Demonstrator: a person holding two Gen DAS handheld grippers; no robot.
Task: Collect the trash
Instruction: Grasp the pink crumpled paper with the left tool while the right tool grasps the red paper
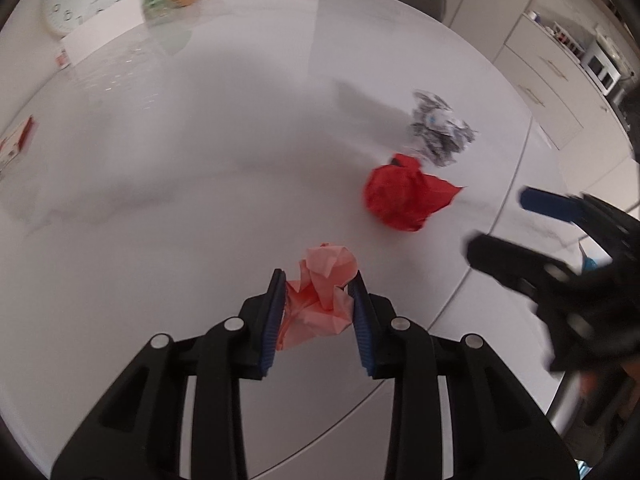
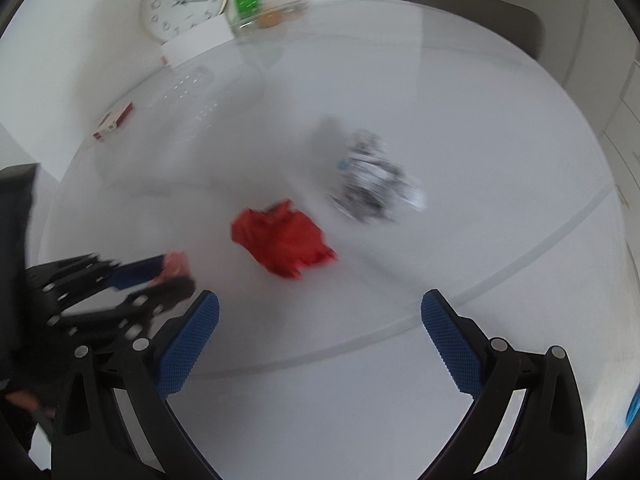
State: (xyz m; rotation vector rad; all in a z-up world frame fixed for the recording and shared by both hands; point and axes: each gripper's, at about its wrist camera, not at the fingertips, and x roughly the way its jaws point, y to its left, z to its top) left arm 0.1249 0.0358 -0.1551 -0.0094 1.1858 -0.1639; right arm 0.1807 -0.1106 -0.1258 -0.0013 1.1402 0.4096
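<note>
My left gripper is shut on a crumpled pink paper just above the white table; the same paper shows as a pink bit between the left gripper's fingers in the right wrist view. A crumpled red paper lies ahead on the table. A crumpled black-and-white printed paper lies beyond it. My right gripper is open and empty, a short way before the red paper; it shows at the right of the left wrist view.
The round white table has a seam near its front edge. At the far side stand a wall clock, a white card, a clear bag with green and a red-and-white box. A chair stands behind.
</note>
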